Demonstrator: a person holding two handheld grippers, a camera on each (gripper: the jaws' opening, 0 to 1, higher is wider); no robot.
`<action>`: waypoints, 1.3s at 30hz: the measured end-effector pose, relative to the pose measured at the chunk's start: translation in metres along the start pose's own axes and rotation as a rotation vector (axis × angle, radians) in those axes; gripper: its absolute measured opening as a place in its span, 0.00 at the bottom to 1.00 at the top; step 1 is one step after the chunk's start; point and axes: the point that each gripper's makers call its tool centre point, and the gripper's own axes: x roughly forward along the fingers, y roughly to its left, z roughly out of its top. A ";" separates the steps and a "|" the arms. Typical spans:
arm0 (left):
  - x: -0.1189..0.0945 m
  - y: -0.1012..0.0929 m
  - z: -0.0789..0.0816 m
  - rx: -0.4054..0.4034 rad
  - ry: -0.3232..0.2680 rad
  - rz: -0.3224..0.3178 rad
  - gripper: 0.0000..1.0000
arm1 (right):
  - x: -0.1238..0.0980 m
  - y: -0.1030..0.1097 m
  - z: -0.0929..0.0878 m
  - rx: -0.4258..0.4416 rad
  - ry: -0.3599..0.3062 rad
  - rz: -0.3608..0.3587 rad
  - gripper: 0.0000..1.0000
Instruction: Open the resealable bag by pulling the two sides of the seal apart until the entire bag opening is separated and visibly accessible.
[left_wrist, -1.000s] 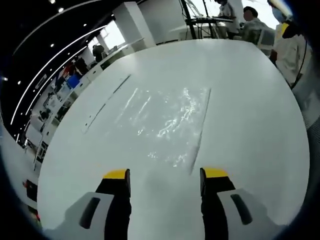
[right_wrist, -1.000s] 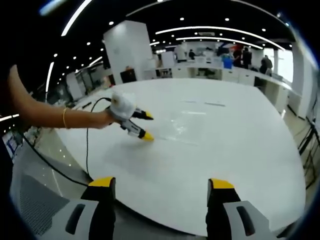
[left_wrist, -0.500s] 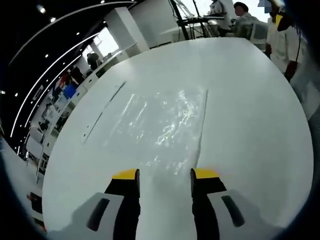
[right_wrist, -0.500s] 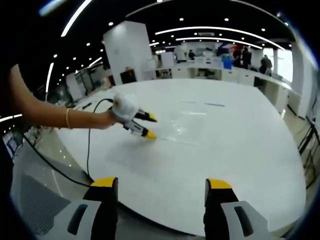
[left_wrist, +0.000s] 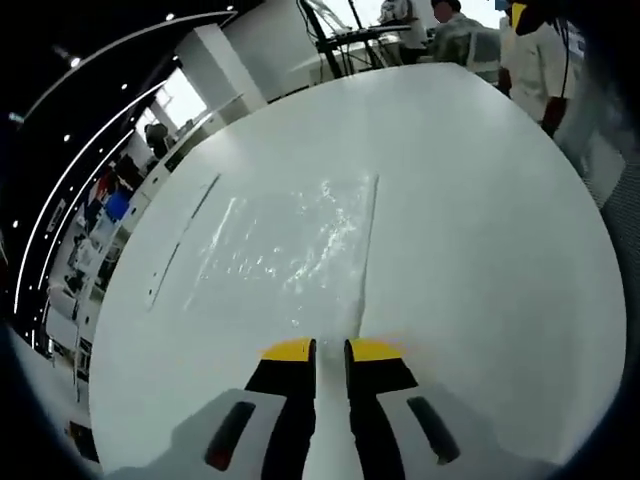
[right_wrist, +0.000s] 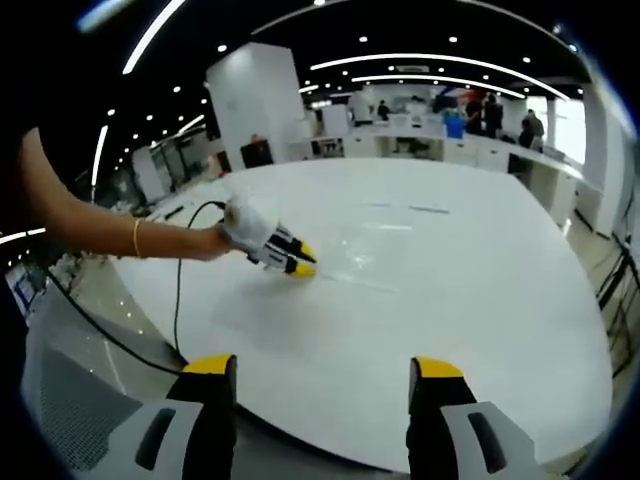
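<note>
A large round white table (left_wrist: 480, 230) carries a clear, flat resealable plastic bag (left_wrist: 285, 245), glossy with crinkled highlights, its seal strip running as a straight ridge along one edge. The bag lies flat on the tabletop, near the table's middle. The left gripper (left_wrist: 330, 349), black with yellow tips, sits at the near end of that seal edge, its jaws drawn nearly together with only a thin gap; whether they pinch the bag's corner cannot be told. The right gripper (right_wrist: 324, 368) hangs at the table's rim, well apart from the bag, jaws spread wide, holding nothing.
</note>
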 end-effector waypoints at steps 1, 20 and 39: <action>0.000 0.000 0.000 0.000 -0.002 -0.002 0.04 | 0.000 0.000 0.000 0.000 0.000 0.000 0.68; -0.013 -0.003 0.003 0.013 0.004 -0.002 0.00 | -0.001 0.000 0.002 -0.001 -0.011 0.000 0.68; -0.057 -0.017 0.037 0.067 -0.073 -0.025 0.00 | -0.001 0.003 0.005 -0.020 -0.019 0.011 0.67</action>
